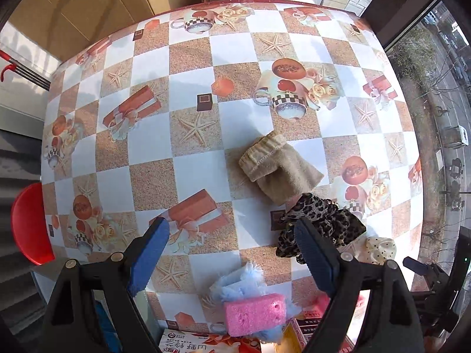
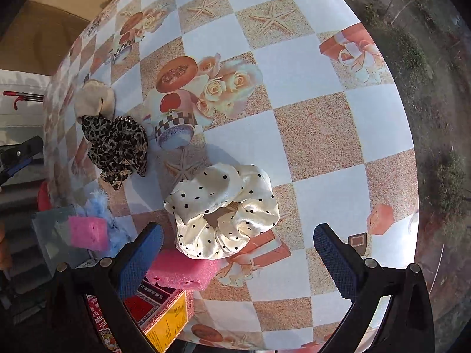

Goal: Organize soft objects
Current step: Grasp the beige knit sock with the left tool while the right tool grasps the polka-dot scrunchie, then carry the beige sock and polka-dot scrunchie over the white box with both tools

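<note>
My left tongs (image 1: 231, 253) hang wide apart above the near edge of the worktop (image 1: 188, 173), nothing between the blue pads (image 1: 148, 260). Below them a pink sponge block (image 1: 254, 313) lies on a fluffy pale-blue piece (image 1: 235, 284), at the worktop's near edge and partly over a printed carton (image 1: 188, 344). Just beyond my left tongs' right-hand finger sits the leopard-print scrunchie (image 1: 321, 220), and touching its far side is a folded beige fleece piece (image 1: 276, 167). To the scrunchie's right, near the edge, the cream polka-dot scrunchie (image 1: 381, 248) peeks out.

My right tongs (image 2: 238, 261) are also spread wide and hold nothing. The cream polka-dot scrunchie (image 2: 223, 211) lies on the worktop (image 2: 318, 135) between and just ahead of their fingers, closer to the left-hand one. A second pink sponge block (image 2: 182, 273) rests against the scrunchie's near side, lying half on a red and yellow box (image 2: 159, 311). Farther left I see the leopard-print scrunchie (image 2: 117, 147) with the beige fleece piece (image 2: 94, 97) behind it, and the first pink sponge block (image 2: 88, 232) on the blue fluff (image 2: 100, 203).
</note>
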A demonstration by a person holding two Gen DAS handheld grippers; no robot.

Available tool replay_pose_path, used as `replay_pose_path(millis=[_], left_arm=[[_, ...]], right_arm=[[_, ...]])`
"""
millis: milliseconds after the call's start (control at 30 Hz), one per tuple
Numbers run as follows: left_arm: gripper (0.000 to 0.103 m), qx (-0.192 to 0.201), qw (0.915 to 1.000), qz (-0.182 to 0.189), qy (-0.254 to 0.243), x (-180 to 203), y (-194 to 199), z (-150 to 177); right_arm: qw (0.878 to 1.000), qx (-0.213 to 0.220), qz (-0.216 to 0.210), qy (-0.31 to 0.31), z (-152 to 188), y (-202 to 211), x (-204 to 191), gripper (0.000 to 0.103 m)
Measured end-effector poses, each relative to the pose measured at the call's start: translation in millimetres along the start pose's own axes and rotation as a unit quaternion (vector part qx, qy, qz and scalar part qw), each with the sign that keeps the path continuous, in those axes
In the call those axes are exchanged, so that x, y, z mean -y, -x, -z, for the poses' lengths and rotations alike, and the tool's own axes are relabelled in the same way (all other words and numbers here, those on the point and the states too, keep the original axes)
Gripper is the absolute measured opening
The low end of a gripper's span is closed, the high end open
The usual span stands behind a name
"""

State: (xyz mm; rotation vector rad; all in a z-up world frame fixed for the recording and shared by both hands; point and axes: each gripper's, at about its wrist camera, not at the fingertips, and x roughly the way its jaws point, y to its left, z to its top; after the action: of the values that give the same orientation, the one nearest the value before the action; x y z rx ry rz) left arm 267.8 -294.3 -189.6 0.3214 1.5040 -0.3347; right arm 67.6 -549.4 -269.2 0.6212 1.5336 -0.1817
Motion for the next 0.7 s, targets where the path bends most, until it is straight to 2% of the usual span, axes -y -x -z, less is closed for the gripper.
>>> replay_pose_path(millis=[133,300,333,433,533,600,633,667,700], left_arm=[[0.090,-0.025,0.9994,0.010,0.020,16.7,-33.3,-27.0],[0.090,-0.050,0.9984,-0.014,0.023,29.0,-68.2,-45.3],[0.090,-0.059,0.9978,-0.014,0.027,28.7,-74.9,-46.9],[0.088,-0.088,0.9949,-0.005,0.047,22.7,-93.2,-48.8],[0.088,-0.099,0.9934,-0.004,0.059,17.7,-102.8,-48.7],[0.081,-0.095,0.9939,0.012,0.054,18.4,-103.3,-49.9],[0.070,-0.093,0.9942,0.023,0.048,19.8,-102.0,-50.1],[0.050,-0.091,0.9943,0.038,0.041,22.1,-100.0,-50.0],[0.042,-0.089,0.9947,0.042,0.031,25.9,-97.4,-49.8]], right_arm=[[0.997,0.009,0.063,0.053,2.6,-17.6,-29.4,0.103],[0.991,-0.017,0.116,0.067,-7.7,-51.8,-28.8,0.103],[0.989,-0.011,0.129,0.070,-7.8,-52.8,-28.1,0.103],[0.990,-0.001,0.125,0.063,-9.6,-52.3,-26.4,0.103],[0.990,0.005,0.127,0.063,-11.4,-53.2,-33.1,0.103],[0.990,0.000,0.127,0.067,-10.7,-52.9,-32.1,0.103],[0.990,-0.002,0.128,0.066,-8.7,-52.5,-32.3,0.103],[0.990,-0.002,0.128,0.066,-4.7,-51.6,-35.8,0.103],[0.990,0.000,0.129,0.064,5.3,-45.5,-47.9,0.101]])
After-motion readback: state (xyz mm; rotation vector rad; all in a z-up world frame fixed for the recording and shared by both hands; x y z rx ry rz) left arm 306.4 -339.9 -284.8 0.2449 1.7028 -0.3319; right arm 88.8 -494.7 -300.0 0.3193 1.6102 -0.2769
